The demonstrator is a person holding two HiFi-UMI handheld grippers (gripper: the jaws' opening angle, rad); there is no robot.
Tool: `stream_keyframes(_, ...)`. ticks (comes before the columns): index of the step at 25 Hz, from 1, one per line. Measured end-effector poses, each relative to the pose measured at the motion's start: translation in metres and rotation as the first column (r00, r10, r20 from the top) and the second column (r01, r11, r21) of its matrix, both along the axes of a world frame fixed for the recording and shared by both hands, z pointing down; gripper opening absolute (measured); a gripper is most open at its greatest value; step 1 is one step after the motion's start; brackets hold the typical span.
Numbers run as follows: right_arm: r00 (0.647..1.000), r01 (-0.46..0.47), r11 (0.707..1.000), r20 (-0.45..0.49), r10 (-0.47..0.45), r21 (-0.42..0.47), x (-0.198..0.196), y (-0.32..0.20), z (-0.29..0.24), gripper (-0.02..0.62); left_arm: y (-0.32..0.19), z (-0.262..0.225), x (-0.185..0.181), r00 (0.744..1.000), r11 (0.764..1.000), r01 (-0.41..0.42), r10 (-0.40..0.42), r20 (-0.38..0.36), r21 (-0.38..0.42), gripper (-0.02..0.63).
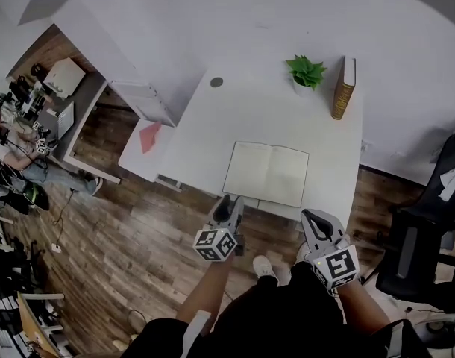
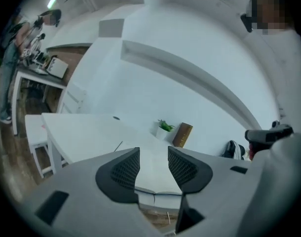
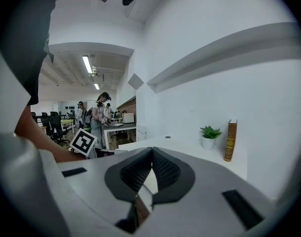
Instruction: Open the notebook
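Notebook (image 1: pixel 266 173) lies open and flat on the white table (image 1: pixel 205 136), pages up, both blank and pale. Its near edge runs just beside the table's front edge. In the left gripper view the same near edge and spine fold (image 2: pixel 153 194) show below the jaws.

Left gripper (image 1: pixel 226 206): jaws apart, with nothing between the pads (image 2: pixel 127 168); only tabletop and page are seen through the gap. Its tips sit at the table's front edge, by the notebook's near-left corner. I cannot tell whether they touch.

Right gripper (image 1: pixel 317 219): jaws together at the tips (image 3: pixel 151 163), holding nothing. It hangs off the front edge, near the notebook's near-right corner but apart from it.

Room to move:
- A bare stretch of tabletop lies left of the notebook and behind it.
- At the back stand a potted plant (image 1: pixel 306 71) and an upright brown book (image 1: pixel 344 88), well apart from the notebook.
- A dark round grommet (image 1: pixel 216 82) sits at back left.
- The table's right edge is near the notebook's right side, and a black chair (image 1: pixel 425 237) stands beyond it.
- A low white side table (image 1: pixel 135 157) carries a red sheet (image 1: pixel 150 136) to the left, over wood floor (image 1: pixel 138 230).

Writing: the book spine carries marks too small to read. The marker cubes (image 1: pixel 215 244) show black-and-white square patterns only.
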State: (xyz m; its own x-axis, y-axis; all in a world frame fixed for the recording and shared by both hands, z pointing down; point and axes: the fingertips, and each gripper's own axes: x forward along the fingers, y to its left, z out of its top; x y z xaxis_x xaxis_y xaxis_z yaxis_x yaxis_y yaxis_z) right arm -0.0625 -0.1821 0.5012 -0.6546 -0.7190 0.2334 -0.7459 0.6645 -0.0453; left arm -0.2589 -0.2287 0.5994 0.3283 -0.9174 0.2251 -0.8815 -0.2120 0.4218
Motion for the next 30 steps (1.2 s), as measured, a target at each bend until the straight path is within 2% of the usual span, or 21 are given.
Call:
stream_keyframes(3, 1.000, -0.016, 1.000, 0.005, 0.016, 0.015, 0.001, 0.000, -0.006, -0.002, 0.010, -0.024, 0.020, 0.992, 0.995, -0.085, 0.080, 0.102, 0.053, 0.155)
stream_keyframes(6, 0.999, -0.040, 0.999, 0.012, 0.040, 0.023, 0.006, -0.004, -0.008, -0.002, 0.018, -0.045, 0.038, 0.968, 0.982, -0.159, 0.134, 0.213, 0.104, 0.144)
stream_keyframes(10, 0.996, -0.084, 0.996, 0.010, 0.084, 0.024, 0.018, -0.012, -0.009, -0.002, 0.024, -0.062, 0.052, 0.940, 0.970, -0.197, 0.145, 0.310, 0.142, 0.012)
stream_keyframes(13, 0.994, -0.109, 0.994, 0.004, 0.109, 0.015, 0.023, -0.015, -0.009, -0.002, 0.031, -0.068, 0.062, 0.904, 0.954, -0.258, 0.185, 0.385, 0.149, 0.005)
stream_keyframes(17, 0.987, -0.144, 0.989, -0.070, 0.147, 0.041, 0.025, -0.016, -0.009, -0.002, 0.036, -0.074, 0.075, 0.853, 0.924, -0.344, 0.234, 0.466, 0.165, 0.006)
stream_keyframes(18, 0.984, -0.157, 0.987, -0.081, 0.160, 0.046, 0.026, -0.017, -0.009, -0.002, 0.037, -0.075, 0.077, 0.845, 0.919, -0.358, 0.242, 0.478, 0.168, 0.006)
stream_keyframes(21, 0.978, -0.194, 0.980, -0.069, 0.197, 0.039, 0.030, -0.020, -0.010, -0.002, 0.037, -0.075, 0.078, 0.839, 0.912, -0.374, 0.254, 0.481, 0.171, 0.006)
stream_keyframes(25, 0.973, -0.218, 0.975, -0.066, 0.221, 0.053, 0.034, -0.022, -0.014, -0.002, 0.041, -0.074, 0.078, 0.849, 0.914, -0.372, 0.264, 0.458, 0.161, 0.006)
stream_keyframes(30, 0.969, -0.230, 0.971, -0.072, 0.235, 0.069, 0.036, -0.022, -0.019, -0.002, 0.045, -0.068, 0.078, 0.844, 0.907, -0.393, 0.290, 0.451, 0.152, 0.006)
